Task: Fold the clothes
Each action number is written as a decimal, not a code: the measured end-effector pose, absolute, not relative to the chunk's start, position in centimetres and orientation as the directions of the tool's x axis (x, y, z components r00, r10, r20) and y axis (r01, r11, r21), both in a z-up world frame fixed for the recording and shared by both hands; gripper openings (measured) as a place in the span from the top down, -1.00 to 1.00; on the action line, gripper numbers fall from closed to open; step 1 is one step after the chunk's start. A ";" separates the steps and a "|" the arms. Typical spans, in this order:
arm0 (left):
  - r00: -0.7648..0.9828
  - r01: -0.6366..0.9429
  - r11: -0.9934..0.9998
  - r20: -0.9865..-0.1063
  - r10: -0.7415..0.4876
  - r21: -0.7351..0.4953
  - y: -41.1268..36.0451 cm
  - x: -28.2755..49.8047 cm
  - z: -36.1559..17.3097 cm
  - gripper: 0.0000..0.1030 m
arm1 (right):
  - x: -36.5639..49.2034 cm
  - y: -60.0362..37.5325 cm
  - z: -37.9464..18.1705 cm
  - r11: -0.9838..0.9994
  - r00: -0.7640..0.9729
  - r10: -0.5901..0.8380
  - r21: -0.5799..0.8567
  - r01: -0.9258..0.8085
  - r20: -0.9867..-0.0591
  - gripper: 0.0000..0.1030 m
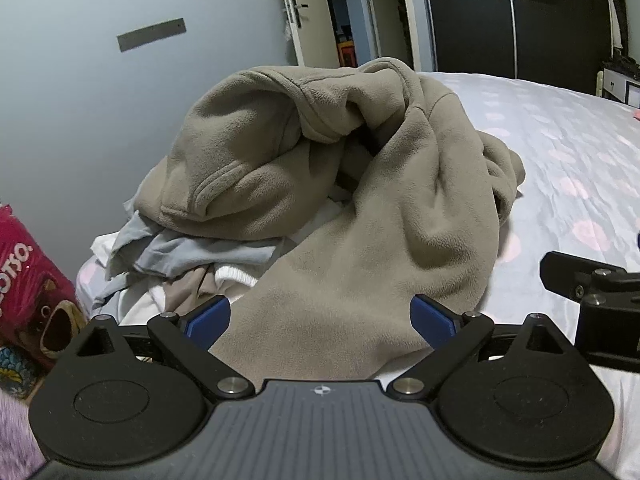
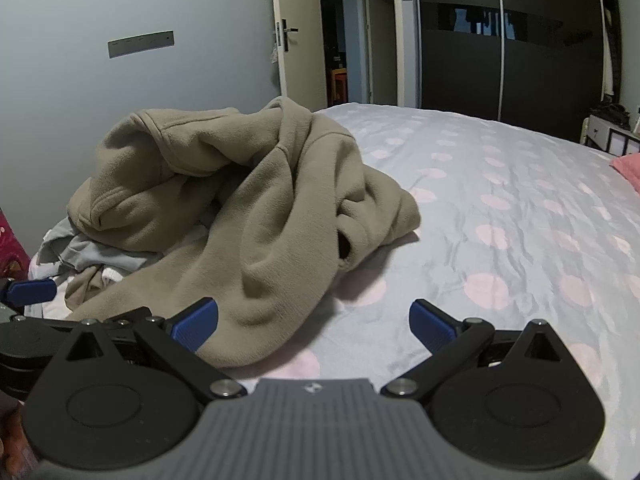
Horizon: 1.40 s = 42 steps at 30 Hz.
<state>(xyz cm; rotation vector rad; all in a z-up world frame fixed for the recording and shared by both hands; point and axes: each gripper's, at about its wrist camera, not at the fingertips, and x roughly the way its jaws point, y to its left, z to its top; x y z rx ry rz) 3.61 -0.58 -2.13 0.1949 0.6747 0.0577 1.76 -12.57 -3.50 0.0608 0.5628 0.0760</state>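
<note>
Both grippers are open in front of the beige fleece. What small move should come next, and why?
Probably ease the left gripper forward and close it on the near edge of the beige fleece. Its jaws stand open with that edge between them, the right gripper holds nothing, and the fleece lies crumpled on the other clothes, not yet spread.

One tan fleece garment (image 1: 360,208), one heap of pale laundry (image 1: 168,264), one bed (image 2: 500,208), two hand-held grippers.

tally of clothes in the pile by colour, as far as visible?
Tan fleece garment: 1
Light blue-grey garment: 1
White pieces: at least 1, mostly buried
Total: at least 3 on the bed; more may be hidden under the fleece.
</note>
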 end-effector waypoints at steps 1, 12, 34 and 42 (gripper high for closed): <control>0.779 0.017 0.980 -0.617 0.112 0.198 -0.4 4.0 -2.0 -0.91 | 2.2 -12.6 -3.4 0.995 0.842 0.096 0.083 -0.061 -0.531 -0.99; 0.807 0.098 0.955 -0.584 0.089 0.281 2.3 10.7 0.7 -0.85 | 9.7 -12.7 -2.8 0.989 0.820 0.140 0.039 -0.142 -0.555 -0.97; 0.806 0.123 0.966 -0.591 0.037 0.228 -0.5 22.3 0.2 0.01 | 18.4 -11.5 -10.0 0.975 0.774 0.223 0.113 -0.194 -0.592 0.42; 0.804 0.115 0.965 -0.593 0.048 0.234 -0.3 22.1 1.0 0.33 | 17.4 -11.8 -9.4 0.980 0.795 0.200 0.110 -0.168 -0.572 0.68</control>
